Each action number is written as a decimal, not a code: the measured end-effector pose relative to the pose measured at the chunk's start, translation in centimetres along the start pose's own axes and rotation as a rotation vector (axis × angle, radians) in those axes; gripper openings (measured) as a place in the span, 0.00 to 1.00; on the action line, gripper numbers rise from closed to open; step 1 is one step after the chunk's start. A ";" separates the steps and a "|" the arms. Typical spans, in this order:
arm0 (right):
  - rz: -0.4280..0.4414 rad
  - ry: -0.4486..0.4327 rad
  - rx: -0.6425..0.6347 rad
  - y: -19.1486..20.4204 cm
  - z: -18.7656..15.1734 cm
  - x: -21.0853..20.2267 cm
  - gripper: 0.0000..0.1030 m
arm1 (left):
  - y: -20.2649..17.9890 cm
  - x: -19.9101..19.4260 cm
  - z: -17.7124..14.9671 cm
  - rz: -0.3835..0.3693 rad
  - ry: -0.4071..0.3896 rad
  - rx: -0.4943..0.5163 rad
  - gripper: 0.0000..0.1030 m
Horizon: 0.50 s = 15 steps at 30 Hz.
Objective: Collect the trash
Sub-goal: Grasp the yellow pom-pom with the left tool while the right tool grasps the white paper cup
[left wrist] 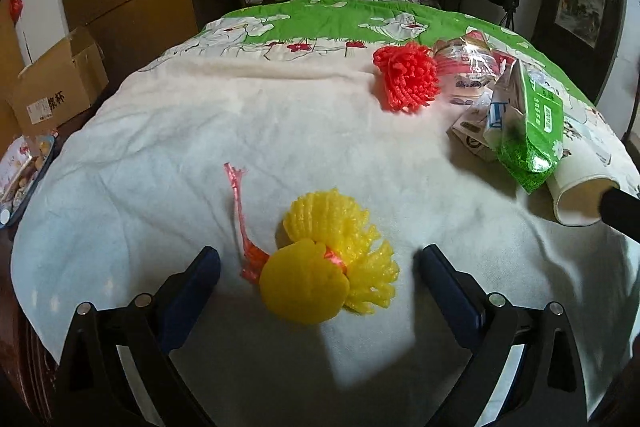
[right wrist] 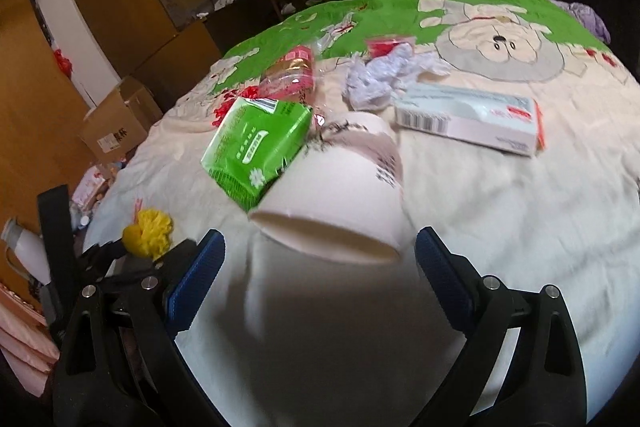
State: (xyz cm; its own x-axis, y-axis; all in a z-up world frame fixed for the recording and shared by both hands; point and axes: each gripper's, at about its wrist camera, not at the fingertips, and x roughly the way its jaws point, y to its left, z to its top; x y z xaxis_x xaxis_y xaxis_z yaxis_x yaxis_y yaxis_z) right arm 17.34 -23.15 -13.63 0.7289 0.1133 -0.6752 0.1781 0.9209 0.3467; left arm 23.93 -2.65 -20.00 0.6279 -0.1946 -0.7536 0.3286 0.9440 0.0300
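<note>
Left gripper [left wrist: 320, 259] wide open, empty; yellow foam net [left wrist: 332, 267] between its fingertips on bed [left wrist: 280, 131]. Right gripper [right wrist: 320, 247] likewise open, empty; paper cup [right wrist: 340, 195] on its side just ahead, green packet [right wrist: 256, 147] leaning on it. Advised: lower, centre, close gently; cup crushes easily.

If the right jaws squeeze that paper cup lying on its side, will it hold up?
Probably not: the paper cup looks thin-walled and its open mouth is already flattened, so it would likely crush. It seems light, and on the soft white blanket it might roll when nudged.
</note>
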 end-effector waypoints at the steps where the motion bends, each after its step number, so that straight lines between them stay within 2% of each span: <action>1: -0.014 -0.001 -0.002 0.3 0.1 0.2 0.91 | 0.0 0.1 0.0 0.001 -0.004 0.003 0.96; 9: -0.123 0.048 -0.034 1.4 0.8 3.1 0.92 | -0.2 -0.4 -0.4 -0.004 -0.015 0.004 0.96; 10: -0.135 0.043 -0.042 1.4 0.8 3.1 0.91 | -0.2 -0.4 -0.4 -0.005 -0.016 0.004 0.96; 11: -0.139 0.033 -0.044 1.2 0.8 2.9 0.83 | -0.2 -0.5 -0.4 -0.004 -0.016 0.004 0.96; 15: -0.180 -0.019 -0.050 -0.2 0.5 1.0 0.82 | -0.3 -0.5 -0.5 -0.005 -0.015 0.003 0.96</action>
State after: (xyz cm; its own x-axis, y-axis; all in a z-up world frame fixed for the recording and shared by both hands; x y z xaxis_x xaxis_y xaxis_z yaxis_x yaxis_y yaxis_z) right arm 18.37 -23.44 -14.03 0.7008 -0.0620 -0.7106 0.2744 0.9430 0.1883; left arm 23.20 -2.68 -19.92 0.6370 -0.2034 -0.7436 0.3340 0.9421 0.0285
